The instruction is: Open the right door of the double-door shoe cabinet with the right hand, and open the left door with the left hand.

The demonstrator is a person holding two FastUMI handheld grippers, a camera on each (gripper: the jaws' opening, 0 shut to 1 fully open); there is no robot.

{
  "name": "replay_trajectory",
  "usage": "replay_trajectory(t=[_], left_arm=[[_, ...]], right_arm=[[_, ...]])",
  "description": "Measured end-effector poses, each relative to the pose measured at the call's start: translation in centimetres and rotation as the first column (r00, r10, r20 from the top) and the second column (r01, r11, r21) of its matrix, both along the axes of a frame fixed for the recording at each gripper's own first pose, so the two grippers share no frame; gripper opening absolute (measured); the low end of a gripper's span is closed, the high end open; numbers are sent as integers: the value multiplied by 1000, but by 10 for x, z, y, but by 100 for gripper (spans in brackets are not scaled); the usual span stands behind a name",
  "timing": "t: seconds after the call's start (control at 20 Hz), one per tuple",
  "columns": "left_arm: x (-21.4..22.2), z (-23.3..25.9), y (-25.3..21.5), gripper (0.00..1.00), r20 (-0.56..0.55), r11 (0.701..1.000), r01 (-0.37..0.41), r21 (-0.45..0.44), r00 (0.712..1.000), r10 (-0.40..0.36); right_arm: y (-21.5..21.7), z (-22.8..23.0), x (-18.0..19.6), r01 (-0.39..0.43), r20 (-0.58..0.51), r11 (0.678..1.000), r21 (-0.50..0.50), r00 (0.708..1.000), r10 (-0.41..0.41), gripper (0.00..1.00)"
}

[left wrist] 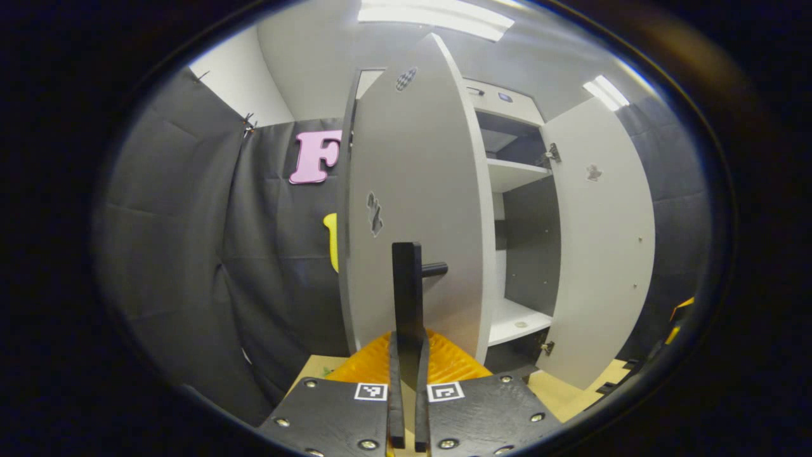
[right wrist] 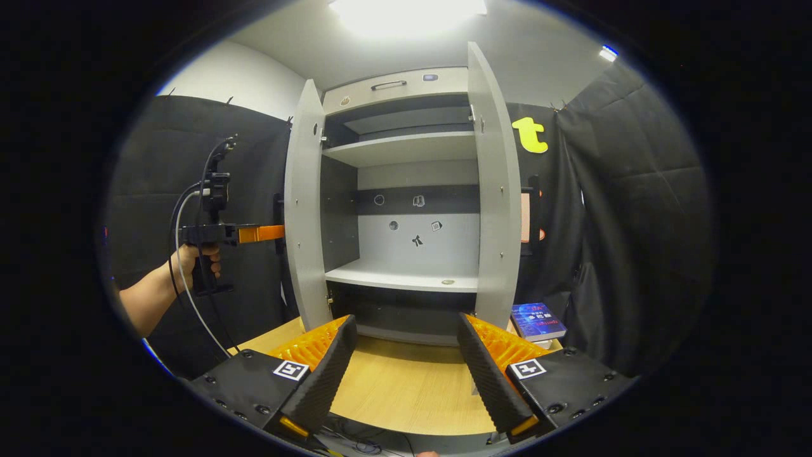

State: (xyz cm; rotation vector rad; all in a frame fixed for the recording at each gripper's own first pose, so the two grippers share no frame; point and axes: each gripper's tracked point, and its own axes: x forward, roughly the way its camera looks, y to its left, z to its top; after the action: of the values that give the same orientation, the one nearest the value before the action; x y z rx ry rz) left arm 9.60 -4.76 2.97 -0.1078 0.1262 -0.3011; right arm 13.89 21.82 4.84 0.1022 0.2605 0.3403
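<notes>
The white shoe cabinet (right wrist: 406, 82) stands on the table with both doors swung open. In the left gripper view, the left door (left wrist: 412, 190) is edge-on in front of me, and my left gripper (left wrist: 409, 381) is shut on its black vertical handle (left wrist: 406, 279). The right door (left wrist: 602, 241) stands wide open farther right. In the right gripper view, my right gripper (right wrist: 406, 381) is open above the table, a little back from the cabinet and holding nothing. The left door (right wrist: 303, 209) and right door (right wrist: 495, 190) frame bare shelves (right wrist: 406, 274). A hand (right wrist: 190, 260) holds the left gripper (right wrist: 273, 233) at the left door's outer side.
The cabinet rests on a wooden table (right wrist: 393, 387). A blue book (right wrist: 538, 320) lies on the table to the right of the right door. Black cloth walls close in on both sides. Small stickers dot the cabinet's back panel (right wrist: 415, 222).
</notes>
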Motion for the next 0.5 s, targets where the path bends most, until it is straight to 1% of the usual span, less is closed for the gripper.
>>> replay_trajectory(t=[0.05, 0.1, 0.15, 0.2, 0.35, 0.4, 0.45, 0.5], left_arm=[[1, -1, 4, 10, 1, 1000, -9, 8, 1000, 9], [1, 0, 6, 8, 7, 1000, -17, 13, 1000, 17], [2, 1, 8, 7, 12, 1000, -25, 14, 1000, 24], [4, 1, 11, 9, 17, 999, -35, 17, 999, 35], [7, 1, 20, 9, 23, 997, -67, 28, 998, 67], [8, 0, 26, 9, 26, 995, -95, 38, 995, 94], [10, -1, 35, 7, 31, 990, -133, 55, 991, 132], [14, -1, 45, 6, 35, 982, -179, 65, 984, 177]], right_arm=[[2, -1, -1, -3, -4, 1000, 5, 1000, 3, 99], [3, -2, -1, -7, -11, 1000, 4, 1000, 7, 95], [5, -2, -2, -12, -14, 1000, 1, 1000, 12, 99], [6, -2, -2, -16, -16, 1000, -4, 1000, 16, 95], [22, -4, -4, -41, -19, 999, -12, 999, 41, 95], [24, -3, -4, -48, -20, 999, -14, 999, 47, 99], [27, -2, -5, -55, -20, 998, -11, 998, 55, 95], [29, 0, -5, -62, -17, 998, -4, 998, 62, 95]])
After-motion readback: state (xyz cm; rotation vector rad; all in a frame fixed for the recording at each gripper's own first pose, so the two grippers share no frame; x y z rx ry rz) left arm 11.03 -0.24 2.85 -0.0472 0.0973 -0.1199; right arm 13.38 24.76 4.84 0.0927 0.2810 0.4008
